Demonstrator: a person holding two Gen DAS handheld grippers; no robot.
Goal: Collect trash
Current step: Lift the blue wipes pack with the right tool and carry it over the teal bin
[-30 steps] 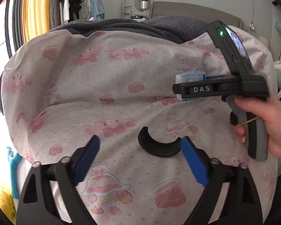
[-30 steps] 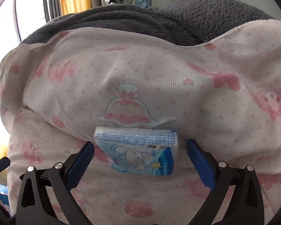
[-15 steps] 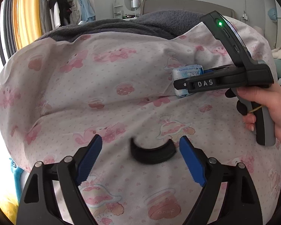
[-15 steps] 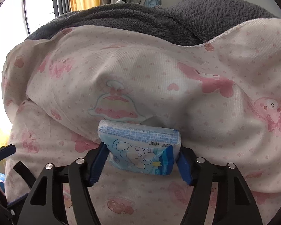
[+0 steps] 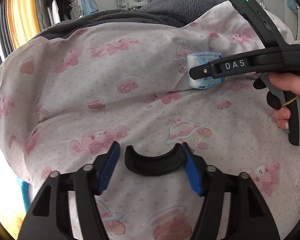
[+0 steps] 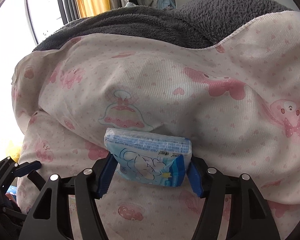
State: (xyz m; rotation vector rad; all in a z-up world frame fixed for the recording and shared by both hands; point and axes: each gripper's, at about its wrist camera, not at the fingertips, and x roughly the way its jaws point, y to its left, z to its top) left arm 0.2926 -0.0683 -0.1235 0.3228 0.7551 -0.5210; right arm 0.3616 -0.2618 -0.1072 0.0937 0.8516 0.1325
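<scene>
Two grippers work over the pink bedsheet point(image 6: 210, 104): right gripper point(image 6: 152, 170) pinches the blue tissue pack point(image 6: 150, 160); left gripper point(image 5: 150, 160) closes on a black curved piece point(image 5: 152, 165) lying near

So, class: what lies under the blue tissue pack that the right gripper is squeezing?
The blue plastic tissue pack rests on the pink-printed white quilt. A grey fleece blanket shows behind the quilt. The pack hides its own underside and the fabric directly beneath.
</scene>
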